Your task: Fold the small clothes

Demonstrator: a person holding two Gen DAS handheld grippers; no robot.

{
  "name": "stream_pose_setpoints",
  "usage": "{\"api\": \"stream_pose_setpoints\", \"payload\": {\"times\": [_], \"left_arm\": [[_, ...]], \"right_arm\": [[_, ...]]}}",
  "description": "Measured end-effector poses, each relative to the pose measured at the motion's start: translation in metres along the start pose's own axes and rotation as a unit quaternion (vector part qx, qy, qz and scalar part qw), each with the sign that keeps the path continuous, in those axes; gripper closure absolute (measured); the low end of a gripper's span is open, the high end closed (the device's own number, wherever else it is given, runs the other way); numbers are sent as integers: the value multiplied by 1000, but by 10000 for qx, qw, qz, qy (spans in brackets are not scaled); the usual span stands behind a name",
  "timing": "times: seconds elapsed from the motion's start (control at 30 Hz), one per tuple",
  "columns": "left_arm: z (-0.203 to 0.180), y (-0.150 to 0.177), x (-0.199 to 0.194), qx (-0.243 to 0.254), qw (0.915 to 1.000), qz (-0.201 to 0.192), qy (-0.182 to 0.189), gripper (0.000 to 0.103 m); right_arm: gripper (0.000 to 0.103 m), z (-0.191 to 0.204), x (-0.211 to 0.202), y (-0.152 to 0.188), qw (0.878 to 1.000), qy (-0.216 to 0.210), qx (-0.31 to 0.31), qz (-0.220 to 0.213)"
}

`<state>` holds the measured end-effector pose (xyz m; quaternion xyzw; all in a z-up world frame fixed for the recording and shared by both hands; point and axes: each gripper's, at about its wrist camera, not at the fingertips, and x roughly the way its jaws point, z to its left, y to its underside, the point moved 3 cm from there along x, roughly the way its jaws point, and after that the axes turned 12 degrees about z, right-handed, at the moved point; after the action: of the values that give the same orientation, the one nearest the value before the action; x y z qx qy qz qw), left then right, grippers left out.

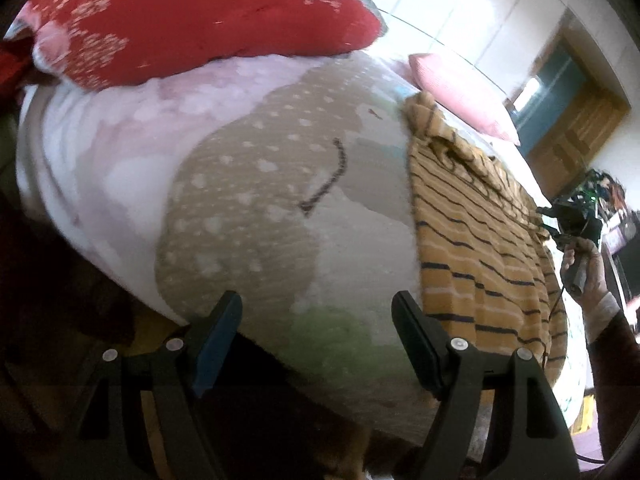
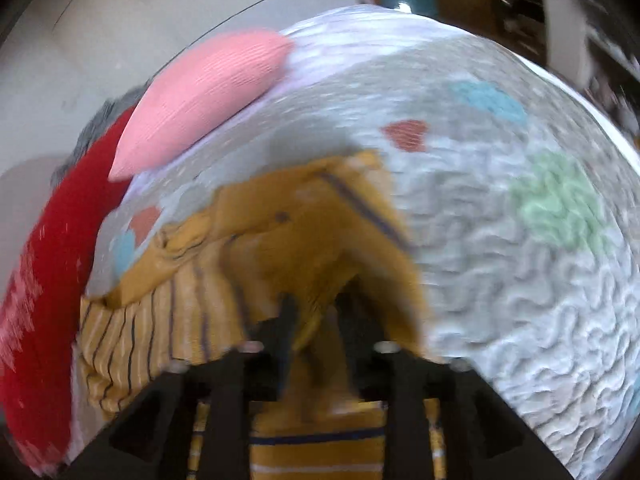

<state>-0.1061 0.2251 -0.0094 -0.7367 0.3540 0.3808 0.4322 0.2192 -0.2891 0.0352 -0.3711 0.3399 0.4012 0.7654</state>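
Observation:
A mustard-yellow garment with thin dark and white stripes (image 1: pixel 472 240) lies on the bed, partly folded over itself (image 2: pixel 304 240). My left gripper (image 1: pixel 317 298) hangs open over the blanket near the bed's edge. It sits just left of the garment with nothing between its fingers. In the blurred right wrist view, my right gripper (image 2: pixel 318 316) is down on the garment. Its fingers stand a little apart, with a loose fold of the yellow cloth between them. From the left wrist view, the right gripper (image 1: pixel 568 220) and the hand (image 1: pixel 588 268) holding it show at the garment's far side.
A fleecy blanket with tan, pink and green patches (image 1: pixel 240 200) covers the bed (image 2: pixel 500 280). A red patterned pillow (image 1: pixel 192 12) and a pink pillow (image 1: pixel 460 88) lie at the head end. A wooden door (image 1: pixel 576 136) is beyond. Dark floor lies below the bed's edge.

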Motion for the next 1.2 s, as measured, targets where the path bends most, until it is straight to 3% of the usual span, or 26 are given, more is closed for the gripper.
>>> {"api": "stream_pose_setpoints", "payload": {"times": [0.1,0.27,0.43,0.5,0.63,0.77,0.87,0.93,1.0,1.03,1.1,1.13,1.2], "left_arm": [[-9,-1,5,94,9999,65,26,27],[-25,0,11,269,9995,130,62,27],[-30,3,10,378,9992,157,30,27],[-28,4,7,391,9991,152,48,27],[-26,3,5,466,9988,120,22,26],[-33,2,16,535,9981,301,62,26],[-55,0,16,721,9967,280,243,26],[-70,0,13,866,9954,226,335,26],[-89,3,10,1083,9931,175,415,26],[-96,4,9,1166,9921,164,431,26],[-109,9,7,1336,9899,144,460,26],[-113,10,6,1386,9892,142,464,25],[-119,15,6,1462,9881,153,441,24]], "right_arm": [[62,-10,-19,0,9996,-56,72,-257],[62,21,-42,7,9971,-127,-611,-441],[61,68,-22,36,9930,-558,-1043,62],[60,72,-7,59,9894,-888,-1016,538],[60,55,-6,103,9815,-1157,-1036,1124],[50,20,-44,133,9805,-1106,-1198,1099],[48,-11,-89,135,9855,-494,-1466,691],[45,-32,-124,131,9838,317,-1741,297],[42,-49,-156,126,9744,1112,-1952,-86],[38,-58,-175,125,9617,1726,-2096,-372],[30,-67,-195,126,9379,2523,-2277,-696],[28,-72,-202,130,9282,2790,-2333,-791],[27,-80,-204,139,9327,2672,-2307,-734]]}}
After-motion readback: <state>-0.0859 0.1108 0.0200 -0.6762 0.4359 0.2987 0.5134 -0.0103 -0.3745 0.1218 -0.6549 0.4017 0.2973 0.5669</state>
